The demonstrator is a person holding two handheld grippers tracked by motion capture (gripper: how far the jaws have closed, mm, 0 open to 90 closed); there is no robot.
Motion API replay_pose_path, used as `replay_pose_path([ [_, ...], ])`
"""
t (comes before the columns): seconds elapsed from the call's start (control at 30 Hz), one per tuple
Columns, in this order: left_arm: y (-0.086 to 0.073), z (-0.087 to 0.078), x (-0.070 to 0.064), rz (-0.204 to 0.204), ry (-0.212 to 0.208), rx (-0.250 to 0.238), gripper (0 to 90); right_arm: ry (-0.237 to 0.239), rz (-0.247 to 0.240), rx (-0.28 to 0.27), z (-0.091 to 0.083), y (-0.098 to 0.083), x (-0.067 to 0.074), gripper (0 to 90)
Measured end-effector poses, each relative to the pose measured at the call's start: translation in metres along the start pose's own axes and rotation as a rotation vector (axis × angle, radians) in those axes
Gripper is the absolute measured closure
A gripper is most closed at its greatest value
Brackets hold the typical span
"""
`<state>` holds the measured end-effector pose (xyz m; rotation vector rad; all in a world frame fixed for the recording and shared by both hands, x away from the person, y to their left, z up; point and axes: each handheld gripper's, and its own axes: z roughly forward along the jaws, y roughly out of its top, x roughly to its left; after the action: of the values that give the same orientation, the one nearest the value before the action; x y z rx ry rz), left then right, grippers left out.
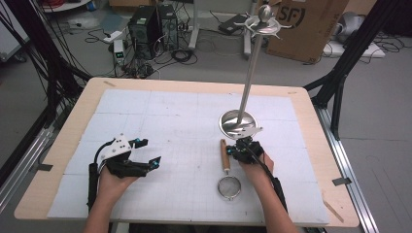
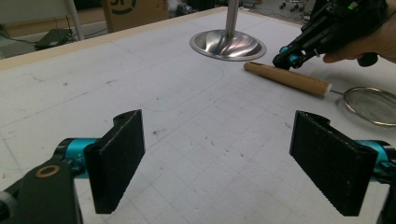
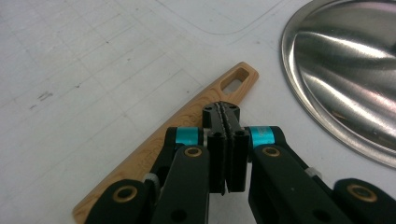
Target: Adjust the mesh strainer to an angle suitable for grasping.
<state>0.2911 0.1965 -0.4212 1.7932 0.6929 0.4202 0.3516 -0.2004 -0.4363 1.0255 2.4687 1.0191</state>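
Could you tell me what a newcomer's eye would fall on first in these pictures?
Probably the tall steel stand, rising from its shiny round base at the table's far right. Just in front lies a small strainer with a wooden handle; the right gripper, jaws shut, hovers over the handle's end. The left gripper rests open at near left.

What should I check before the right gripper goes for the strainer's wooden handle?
1. Right gripper jaws open enough to take the handle: not ok, they are shut together with nothing between them.
2. Right gripper lined up with the wooden handle: ok, the tips sit over its end with the hanging slot.
3. Strainer lying flat and free on the mat: ok.
4. Stand base clear of the handle: ok, beside it but apart.
5. Left gripper out of the way: ok, open, off to the side over bare mat.
6. Hooks at the stand top free: cannot tell, too small.
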Motion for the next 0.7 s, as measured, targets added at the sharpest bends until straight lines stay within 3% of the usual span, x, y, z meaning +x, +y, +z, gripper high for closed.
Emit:
replay_pose_path([
  [0.2, 0.0, 0.001, 0.0, -0.001, 0.0, 0.001, 18.6, 0.001, -0.007, 0.003, 0.004, 0.003, 0.003, 89.7],
  [0.7, 0.0, -0.001, 0.001, -0.003, 0.001, -0.001, 18.6, 0.04, -0.094, 0.021, 0.016, 0.014, 0.027, 89.7],
])
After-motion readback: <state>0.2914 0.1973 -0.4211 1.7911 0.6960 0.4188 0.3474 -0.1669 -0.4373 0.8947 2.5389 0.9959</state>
